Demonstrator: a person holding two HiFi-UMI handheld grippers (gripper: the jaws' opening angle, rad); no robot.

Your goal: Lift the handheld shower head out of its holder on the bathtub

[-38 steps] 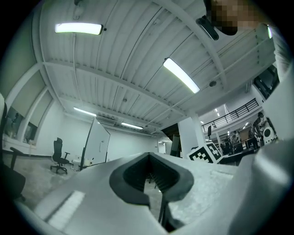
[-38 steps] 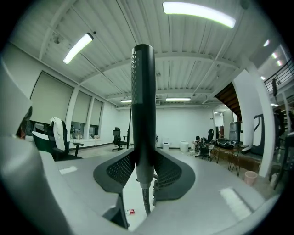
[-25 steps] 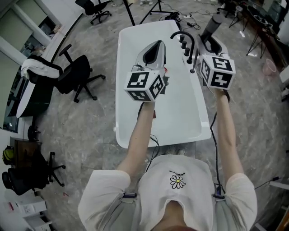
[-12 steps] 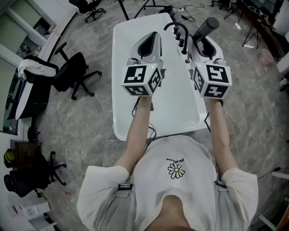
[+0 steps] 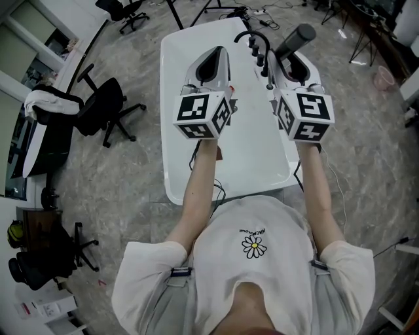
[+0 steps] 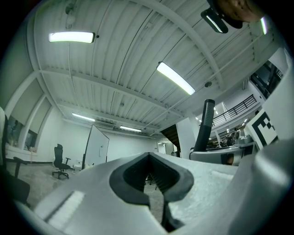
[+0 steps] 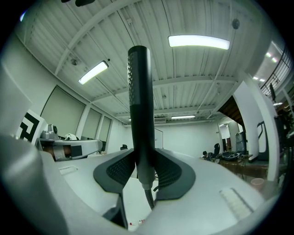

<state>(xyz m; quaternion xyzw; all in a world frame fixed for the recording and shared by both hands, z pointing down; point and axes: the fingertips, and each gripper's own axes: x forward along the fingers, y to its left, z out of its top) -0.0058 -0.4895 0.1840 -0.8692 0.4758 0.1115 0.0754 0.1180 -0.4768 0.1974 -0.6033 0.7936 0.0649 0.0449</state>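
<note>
The black handheld shower head stands upright above the right rim of the white bathtub, with my right gripper shut on its handle. In the right gripper view the shower head rises straight up between the dark pads of my right gripper, and its hose hangs from the lower end. My left gripper hovers over the tub's middle, level with the right one. In its own view my left gripper is shut with nothing between the pads.
A curved black faucet and a row of black knobs sit on the tub's far right rim. A black office chair stands left of the tub. Tripod legs and cables lie on the floor beyond it.
My right gripper and the shower head have drifted a little left and nearer to the left gripper. Both grippers keep their grip state; little differs over the last half second.
</note>
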